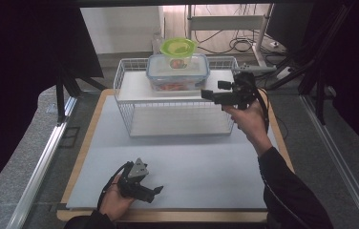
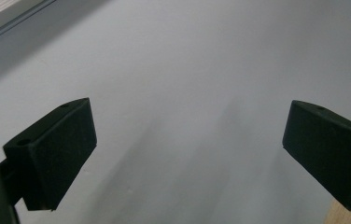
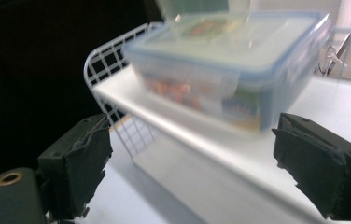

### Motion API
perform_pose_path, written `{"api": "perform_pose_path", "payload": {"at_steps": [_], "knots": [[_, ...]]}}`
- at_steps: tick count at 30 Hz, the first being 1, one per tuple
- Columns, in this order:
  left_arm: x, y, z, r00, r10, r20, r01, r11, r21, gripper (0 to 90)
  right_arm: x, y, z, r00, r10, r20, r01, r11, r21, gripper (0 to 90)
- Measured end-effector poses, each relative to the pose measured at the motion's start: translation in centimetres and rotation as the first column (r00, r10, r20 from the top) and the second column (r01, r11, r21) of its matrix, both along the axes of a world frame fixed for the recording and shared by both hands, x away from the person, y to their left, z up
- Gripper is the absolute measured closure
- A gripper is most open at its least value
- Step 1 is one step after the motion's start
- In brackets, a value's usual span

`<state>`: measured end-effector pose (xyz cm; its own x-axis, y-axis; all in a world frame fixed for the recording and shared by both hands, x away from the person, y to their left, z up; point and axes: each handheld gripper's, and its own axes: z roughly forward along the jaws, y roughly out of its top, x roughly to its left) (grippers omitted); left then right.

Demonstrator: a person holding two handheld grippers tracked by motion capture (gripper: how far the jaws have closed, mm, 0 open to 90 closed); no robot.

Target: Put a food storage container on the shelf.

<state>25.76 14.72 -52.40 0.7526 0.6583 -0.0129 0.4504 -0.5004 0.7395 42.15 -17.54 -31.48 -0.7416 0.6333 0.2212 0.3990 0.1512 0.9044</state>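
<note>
A pale grey mat covers the wooden surface (image 1: 177, 167), with dark curtains to either side and, beyond the far edge, a floor strewn with cables. Near left: the left claw (image 1: 157, 190) lies low over the mat in the person's left hand (image 1: 115, 200), pointing toward the right; in the left gripper view its two black jaws stand wide apart with nothing but grey mat between them. Centre, far side: a white wire rack (image 1: 125, 102) stands on the mat, carrying a white shelf board. On that board rests a clear storage box with a blue-rimmed lid (image 1: 177, 71), reddish contents showing through its wall, and on its lid sits a small tub with a green lid (image 1: 178, 47). Right: the right claw (image 1: 208, 94), held in the person's right hand (image 1: 247, 117), points left at the box's near right corner, just beside it. In the right gripper view, blurred by motion, the box (image 3: 229, 70) lies beyond the spread jaws, which hold nothing; whether either pad touches the shelf board cannot be told.
</note>
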Motion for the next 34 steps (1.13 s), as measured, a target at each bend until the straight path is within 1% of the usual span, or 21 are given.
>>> {"api": "perform_pose_path", "payload": {"at_steps": [4,5,6,8,11,12,15,17,19,20,21,22,24,27,28,29,30,31,32,33,34], "knots": [[0.0,0.0,0.0,1.0000,-0.002,0.004,0.002,1.0000,0.007,2.9,-2.0,-0.5,-1.7,0.9997,0.016,0.020,-0.015,0.999,-0.038,8.3],[0.0,0.0,0.0,1.0000,-0.004,0.005,0.004,0.9999,0.013,2.9,-2.5,-0.5,-2.1,0.9997,0.020,0.017,-0.020,0.998,-0.052,7.3],[0.0,0.0,0.0,1.0000,-0.002,0.005,0.002,0.9999,0.011,2.9,-3.0,-0.6,-2.6,0.9995,0.028,0.015,-0.027,0.997,-0.068,6.7],[0.0,0.0,0.0,1.0000,-0.001,0.006,0.001,0.9999,0.010,2.9,-3.9,-0.8,-3.6,0.9991,0.033,0.026,-0.031,0.996,-0.089,5.9],[-0.1,-0.1,0.0,1.0000,0.000,0.007,0.000,1.0000,0.007,2.9,-5.0,-1.1,-5.2,0.9985,0.042,0.035,-0.037,0.990,-0.139,4.2],[-0.1,-0.1,0.0,1.0000,0.000,0.008,0.000,1.0000,0.008,2.9,-5.3,-1.3,-5.7,0.9982,0.040,0.045,-0.033,0.988,-0.152,3.8],[-0.1,-0.1,0.0,1.0000,-0.003,0.008,0.003,0.9999,0.015,3.1,-6.3,-1.8,-7.3,0.9977,0.052,0.045,-0.044,0.986,-0.159,2.1],[-0.1,-0.1,0.0,0.9999,-0.004,0.012,0.004,0.9998,0.021,3.2,-6.9,-2.1,-8.5,0.9966,0.063,0.054,-0.052,0.984,-0.170,1.5],[-0.1,-0.2,0.0,0.9999,-0.005,0.013,0.005,0.9997,0.024,3.3,-7.6,-2.4,-9.8,0.9969,0.058,0.052,-0.048,0.982,-0.184,1.6],[-0.1,-0.2,-0.1,0.9999,-0.006,0.016,0.006,0.9996,0.027,3.3,-7.9,-2.5,-10.5,0.9970,0.062,0.045,-0.052,0.979,-0.198,1.6],[-0.1,-0.2,-0.1,0.9998,-0.006,0.017,0.006,0.9996,0.028,3.3,-8.3,-2.7,-11.5,0.9975,0.060,0.038,-0.050,0.975,-0.218,1.8],[-0.1,-0.2,-0.1,0.9999,-0.006,0.016,0.006,0.9996,0.028,3.3,-8.6,-2.7,-12.0,0.9977,0.057,0.036,-0.048,0.972,-0.230,1.8],[-0.1,-0.1,-0.1,0.9998,-0.005,0.021,0.005,0.9995,0.030,3.2,-9.2,-2.9,-13.2,0.9975,0.053,0.045,-0.040,0.967,-0.250,1.8],[-0.1,-0.1,-0.1,0.9995,0.001,0.033,-0.002,0.9994,0.035,2.7,-10.1,-3.2,-15.4,0.9978,0.047,0.047,-0.032,0.957,-0.288,1.8],[-0.2,-0.1,-0.1,0.9993,0.005,0.038,-0.006,0.9993,0.036,2.4,-10.3,-3.2,-16.2,0.9979,0.050,0.042,-0.034,0.949,-0.312,1.8],[-0.2,0.0,0.0,0.9991,0.008,0.041,-0.009,0.9994,0.034,2.3,-10.5,-3.2,-16.8,0.9982,0.051,0.033,-0.036,0.940,-0.340,1.8],[-0.2,0.0,0.0,0.9990,0.009,0.044,-0.011,0.9994,0.032,2.3,-10.6,-3.2,-17.4,0.9985,0.051,0.021,-0.040,0.931,-0.363,1.8],[-0.2,0.0,0.0,0.9988,0.011,0.047,-0.013,0.9995,0.030,2.2,-10.6,-3.1,-17.8,0.9986,0.052,0.003,-0.047,0.927,-0.372,1.8],[-0.2,0.1,0.1,0.9987,0.013,0.049,-0.015,0.9995,0.028,2.2,-10.6,-3.1,-18.0,0.9983,0.057,-0.011,-0.057,0.925,-0.375,1.7],[-0.1,0.1,0.1,0.9985,0.014,0.053,-0.015,0.9995,0.029,2.1,-10.6,-3.0,-18.0,0.9982,0.059,-0.014,-0.059,0.924,-0.379,1.7],[-0.1,0.1,0.2,0.9984,0.015,0.055,-0.016,0.9995,0.028,2.1,-10.5,-3.0,-18.0,0.9985,0.055,-0.004,-0.053,0.922,-0.383,1.7]]}}
